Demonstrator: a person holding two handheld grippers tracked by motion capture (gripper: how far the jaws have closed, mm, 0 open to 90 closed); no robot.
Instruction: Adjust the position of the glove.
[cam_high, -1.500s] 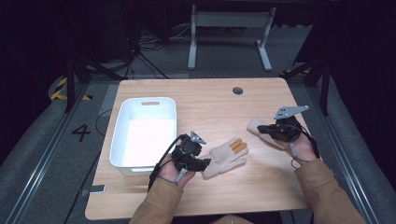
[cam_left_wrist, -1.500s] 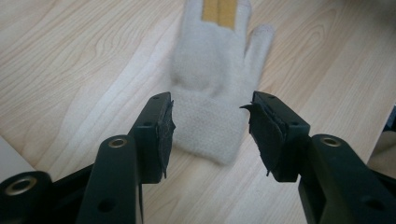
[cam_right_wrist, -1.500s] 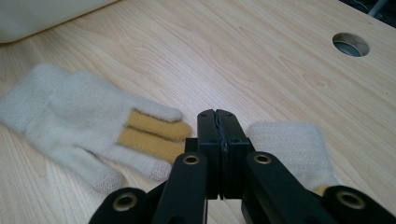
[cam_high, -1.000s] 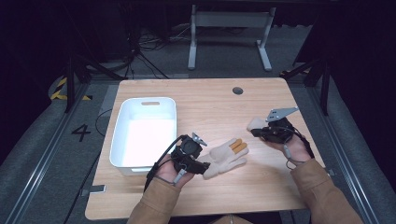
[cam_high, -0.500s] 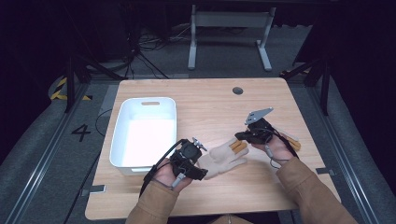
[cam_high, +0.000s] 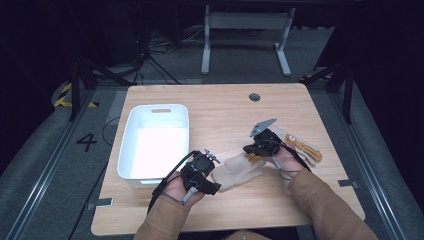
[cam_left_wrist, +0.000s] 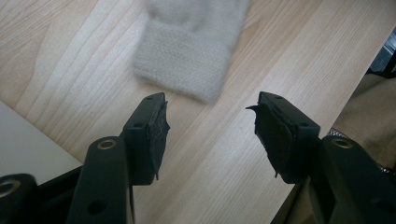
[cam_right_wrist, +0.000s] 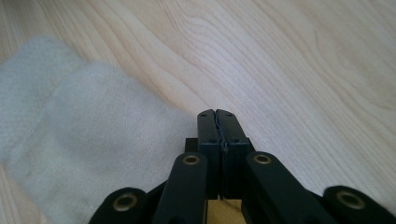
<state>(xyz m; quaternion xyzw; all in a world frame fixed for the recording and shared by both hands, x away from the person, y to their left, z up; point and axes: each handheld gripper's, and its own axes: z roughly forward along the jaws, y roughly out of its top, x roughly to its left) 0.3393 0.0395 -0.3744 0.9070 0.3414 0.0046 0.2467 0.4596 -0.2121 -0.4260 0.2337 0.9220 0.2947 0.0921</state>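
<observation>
A dark room with cables and grey floor surrounds a light wooden bench, which has a small round dark disc near its far edge. On the left part of the bench stands a white rectangular tub, and it looks empty inside. Near the front middle lies a beige knitted glove, flat on the wood, with its cuff toward the left gripper. In the left gripper view the jaws of this gripper stand wide apart and hold nothing; the ribbed cuff of the glove lies just beyond them, a little blurred. The right gripper is at the finger end of the same glove. In the right gripper view its jaws are pressed together, low over the edge of the glove; I cannot tell if any cloth is caught between them. Behind the right hand, close to the right edge of the bench, lies a second glove, beige with orange-brown parts.
</observation>
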